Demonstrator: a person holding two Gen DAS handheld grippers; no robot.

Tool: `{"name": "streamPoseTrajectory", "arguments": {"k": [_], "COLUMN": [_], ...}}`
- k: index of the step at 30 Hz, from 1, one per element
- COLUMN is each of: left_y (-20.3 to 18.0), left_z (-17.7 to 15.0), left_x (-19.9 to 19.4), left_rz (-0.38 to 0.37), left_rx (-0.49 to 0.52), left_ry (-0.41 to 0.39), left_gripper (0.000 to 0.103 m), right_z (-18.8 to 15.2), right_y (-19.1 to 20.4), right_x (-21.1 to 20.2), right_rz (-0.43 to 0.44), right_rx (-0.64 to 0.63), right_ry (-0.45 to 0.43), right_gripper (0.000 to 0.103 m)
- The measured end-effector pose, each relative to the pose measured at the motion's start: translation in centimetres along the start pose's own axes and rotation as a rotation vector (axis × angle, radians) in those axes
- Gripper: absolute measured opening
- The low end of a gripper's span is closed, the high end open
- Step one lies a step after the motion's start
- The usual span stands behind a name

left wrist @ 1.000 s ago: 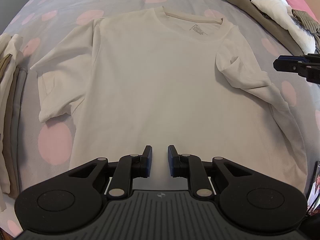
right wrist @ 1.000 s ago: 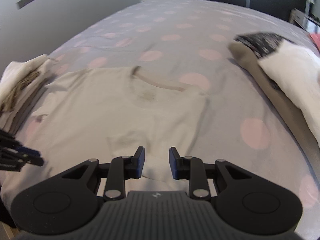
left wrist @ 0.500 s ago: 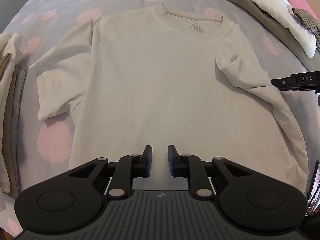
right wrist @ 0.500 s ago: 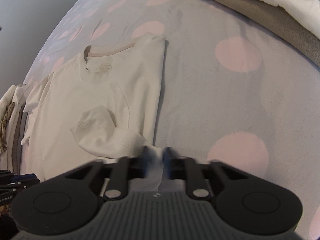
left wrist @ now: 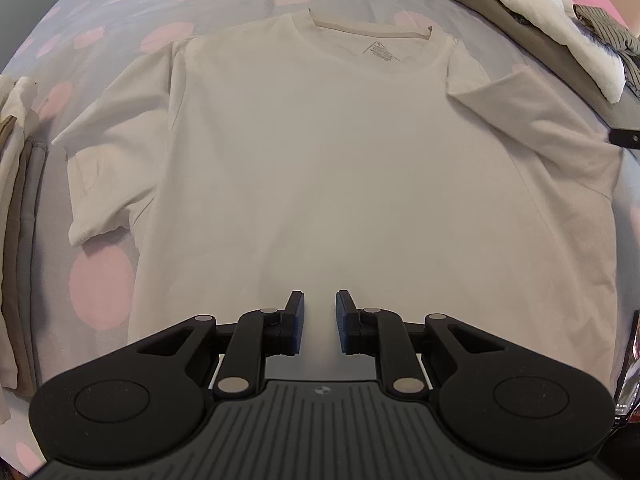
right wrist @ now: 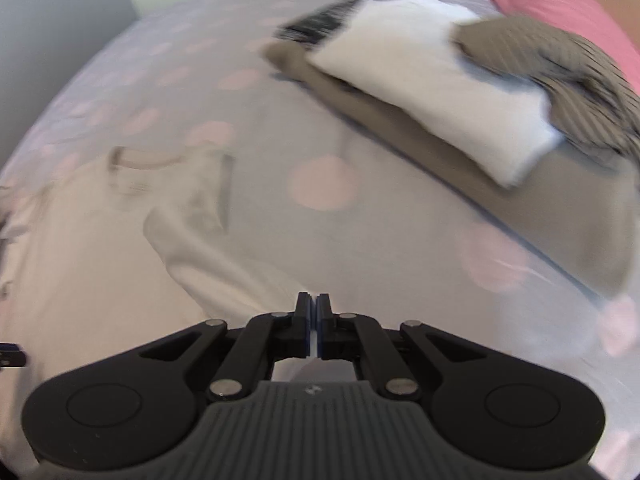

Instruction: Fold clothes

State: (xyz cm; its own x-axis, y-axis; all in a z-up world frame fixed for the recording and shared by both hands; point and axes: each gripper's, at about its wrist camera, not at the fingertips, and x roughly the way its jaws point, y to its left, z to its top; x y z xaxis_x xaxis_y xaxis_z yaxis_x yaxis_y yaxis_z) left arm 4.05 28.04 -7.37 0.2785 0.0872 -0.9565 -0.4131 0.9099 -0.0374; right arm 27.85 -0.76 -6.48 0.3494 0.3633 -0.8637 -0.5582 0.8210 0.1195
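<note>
From the left wrist view, the cream T-shirt (left wrist: 328,168) lies front-up and flat on the grey bedspread (left wrist: 100,276) with pink dots, collar away from the camera. The left gripper (left wrist: 319,320) hovers over the shirt's hem with its jaws apart and nothing between them, probably waiting its turn. The shirt's right sleeve (left wrist: 532,120) is drawn out sideways from the body toward a black gripper tip at the frame edge. A stack of folded clothes (left wrist: 16,216) sits left of the shirt, and an unfolded heap (left wrist: 552,20) beyond its right shoulder.

The right wrist view is blurred. The right gripper (right wrist: 313,322) has its jaws together at the sleeve's (right wrist: 224,276) end, seemingly pinching its edge, judging by the taut cloth; likely flattening it before folding.
</note>
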Motion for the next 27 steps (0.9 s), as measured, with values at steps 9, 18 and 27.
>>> {"name": "streamPoseTrajectory", "arguments": {"k": [9,18,27], "left_y": [0.6,1.6,1.8], "left_z": [0.1,0.4,1.1], "left_x": [0.4,0.8,1.7], "left_rz": [0.047,0.066,0.074], "left_rx": [-0.018,-0.042,-0.028], "left_ry": [-0.006,-0.01,0.011], "left_gripper": [0.015,0.015,0.015], "right_z": [-2.2,1.2,4.2], "right_y": [-2.2,-2.9,-2.1], "right_x": [2.2,2.2,6.9], "right_rz": [-0.097,-0.021,0.0], "right_rx": [-0.007,0.162,0.226], "right_ry": [0.119,-0.021,-0.031], "right_gripper": [0.009,0.019,0.038]}}
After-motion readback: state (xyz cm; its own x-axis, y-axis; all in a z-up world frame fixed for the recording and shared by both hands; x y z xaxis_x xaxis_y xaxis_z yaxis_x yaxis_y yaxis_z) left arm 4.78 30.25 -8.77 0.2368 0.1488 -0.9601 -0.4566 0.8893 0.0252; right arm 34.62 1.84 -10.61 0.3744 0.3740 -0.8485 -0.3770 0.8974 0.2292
